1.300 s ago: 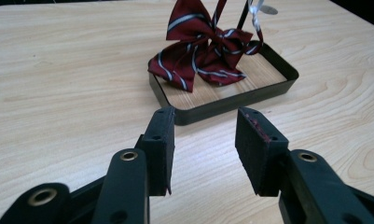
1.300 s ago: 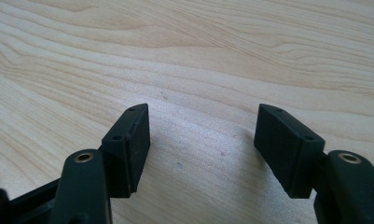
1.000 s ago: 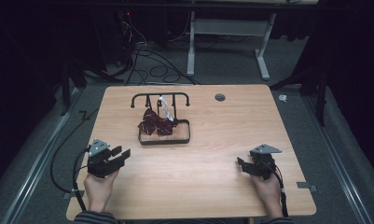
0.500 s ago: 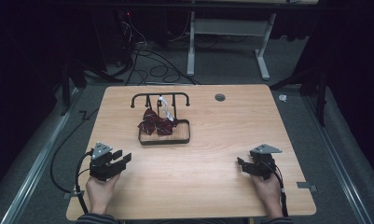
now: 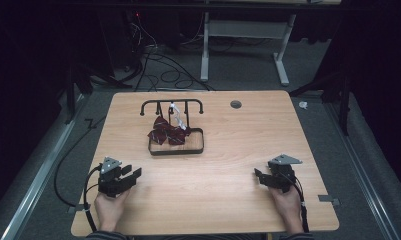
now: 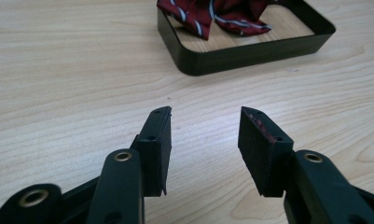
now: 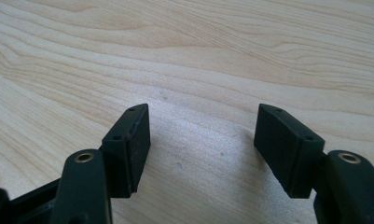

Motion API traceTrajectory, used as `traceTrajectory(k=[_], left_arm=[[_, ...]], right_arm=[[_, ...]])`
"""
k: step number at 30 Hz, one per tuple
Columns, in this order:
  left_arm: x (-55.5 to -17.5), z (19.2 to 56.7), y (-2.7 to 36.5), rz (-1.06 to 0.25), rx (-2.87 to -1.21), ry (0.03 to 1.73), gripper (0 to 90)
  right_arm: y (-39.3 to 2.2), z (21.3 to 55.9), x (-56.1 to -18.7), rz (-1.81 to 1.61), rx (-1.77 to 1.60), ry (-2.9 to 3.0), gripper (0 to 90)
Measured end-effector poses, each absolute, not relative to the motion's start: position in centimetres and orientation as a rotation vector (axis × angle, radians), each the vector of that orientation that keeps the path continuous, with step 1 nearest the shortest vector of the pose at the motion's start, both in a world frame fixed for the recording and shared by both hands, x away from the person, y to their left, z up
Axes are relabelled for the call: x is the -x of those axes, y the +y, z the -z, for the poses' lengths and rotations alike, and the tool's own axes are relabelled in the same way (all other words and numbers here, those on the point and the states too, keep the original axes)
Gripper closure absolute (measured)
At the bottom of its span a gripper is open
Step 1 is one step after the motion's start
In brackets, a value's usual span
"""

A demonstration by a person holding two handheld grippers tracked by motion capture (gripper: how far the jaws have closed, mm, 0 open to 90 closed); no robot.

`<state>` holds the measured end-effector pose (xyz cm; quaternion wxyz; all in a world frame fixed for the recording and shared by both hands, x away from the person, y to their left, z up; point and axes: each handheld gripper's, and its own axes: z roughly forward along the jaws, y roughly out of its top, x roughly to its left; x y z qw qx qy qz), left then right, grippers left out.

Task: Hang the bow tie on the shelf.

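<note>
Left gripper point(image 5: 129, 176): near edge of the tabletop at about 8 o'clock, resting low in the person's left hand point(image 5: 108, 210). Its fingers point(image 6: 159, 144) are spread with bare wood between them, and they have just been opening wider. Nothing held.

Right gripper point(image 5: 260, 177): near edge at about 4 o'clock, in the person's right hand point(image 5: 288, 207). Its fingers point(image 7: 131, 144) are spread wide too, nothing pinched, only wood grain between the pads.

Tabletop point(image 5: 238, 145): pale wood with flowing grain, rounded corners, a small round dark grommet point(image 5: 235, 104) out toward 1 o'clock.

Tray point(image 5: 177, 151): a black rectangular frame with rounded corners and a low wall, sitting just past centre toward 11 o'clock, well apart from both grippers. In the left gripper view it lies straight ahead at 12 o'clock point(image 6: 250, 51), and the wood shows through as its floor.

Cloth point(image 5: 167, 132): here's the piece in play, a crumpled heap of dark red fabric with thin white and blue-grey stripes, bunched in the left and far part of the tray. The left gripper view catches its near folds point(image 6: 208, 14) just inside the wall. Something pale and clear point(image 5: 176, 114) pokes up from the heap; too small to tell what.

Rack point(image 5: 171, 106): a black bar with curled ends on thin uprights, just behind the tray.

Writing: no brand, label or lettering legible anywhere.
</note>
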<state>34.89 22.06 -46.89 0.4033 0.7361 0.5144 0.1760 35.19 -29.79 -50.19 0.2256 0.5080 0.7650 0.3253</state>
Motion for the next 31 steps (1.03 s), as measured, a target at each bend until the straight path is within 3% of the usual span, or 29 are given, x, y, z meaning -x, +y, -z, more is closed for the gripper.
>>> traceTrajectory(k=[8, 19, 31], left_arm=[[-35.1, 48.1, 21.5, -0.479, -1.886, 1.313, 52.0], [-35.4, 50.2, 20.3, -0.640, -1.929, 1.336, 44.7], [-35.5, 50.8, 20.4, -0.597, -1.937, 1.375, 35.2]], right_arm=[[-29.8, 50.2, -35.2, -0.897, -1.402, 2.109, 37.5], [-29.8, 50.2, -35.2, -0.896, -1.402, 2.109, 37.5], [-29.8, 50.2, -35.2, -0.896, -1.403, 2.108, 37.4]])
